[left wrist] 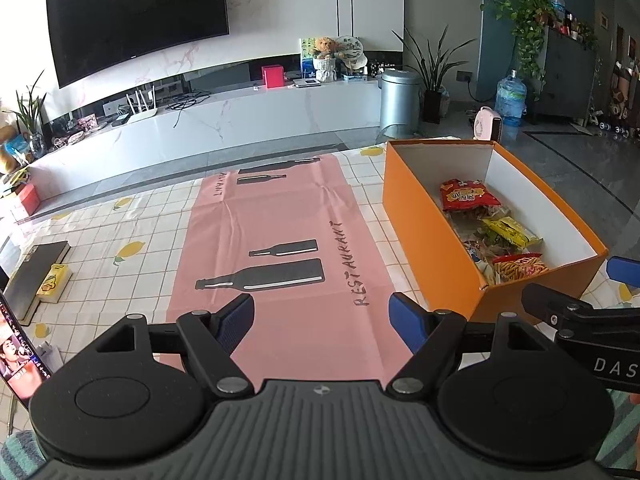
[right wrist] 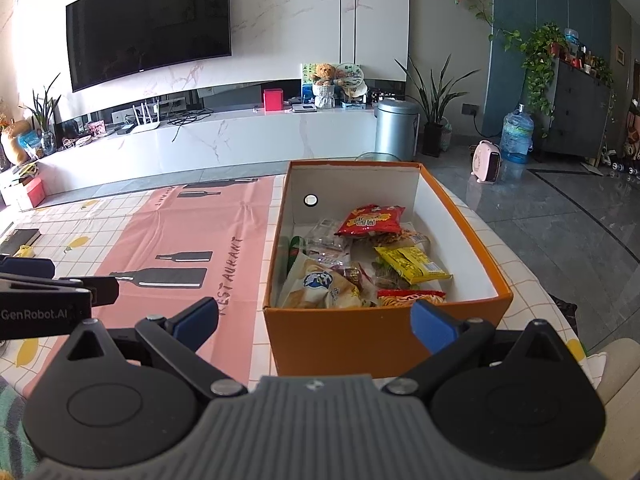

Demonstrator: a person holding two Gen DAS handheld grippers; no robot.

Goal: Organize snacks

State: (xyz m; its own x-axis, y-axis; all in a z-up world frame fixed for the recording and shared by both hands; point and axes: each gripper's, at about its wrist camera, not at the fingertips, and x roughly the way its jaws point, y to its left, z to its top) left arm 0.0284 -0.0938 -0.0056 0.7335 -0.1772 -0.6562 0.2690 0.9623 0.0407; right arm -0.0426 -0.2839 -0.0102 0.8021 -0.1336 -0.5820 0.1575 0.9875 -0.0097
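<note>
An orange box (right wrist: 360, 338) (left wrist: 424, 236) with white inner walls stands on the table's right side. Inside lie several snack packets: a red bag (right wrist: 370, 220) (left wrist: 468, 196) at the far end, a yellow packet (right wrist: 412, 264) (left wrist: 510, 232), a pale chip bag (right wrist: 320, 286) and a red noodle-snack packet (right wrist: 412, 298) (left wrist: 520, 266) at the near end. My right gripper (right wrist: 316, 320) hangs open just before the box's near wall, holding nothing. Over the pink mat (left wrist: 280, 240), left of the box, my left gripper (left wrist: 322, 316) is open and empty.
A checked lemon-print cloth (left wrist: 120, 248) covers the table. At its left edge lie a dark book (left wrist: 34, 276), a small yellow box (left wrist: 54, 282) and a lit phone screen (left wrist: 18, 356). Beyond the table are the floor, a TV cabinet and a bin (left wrist: 400, 100).
</note>
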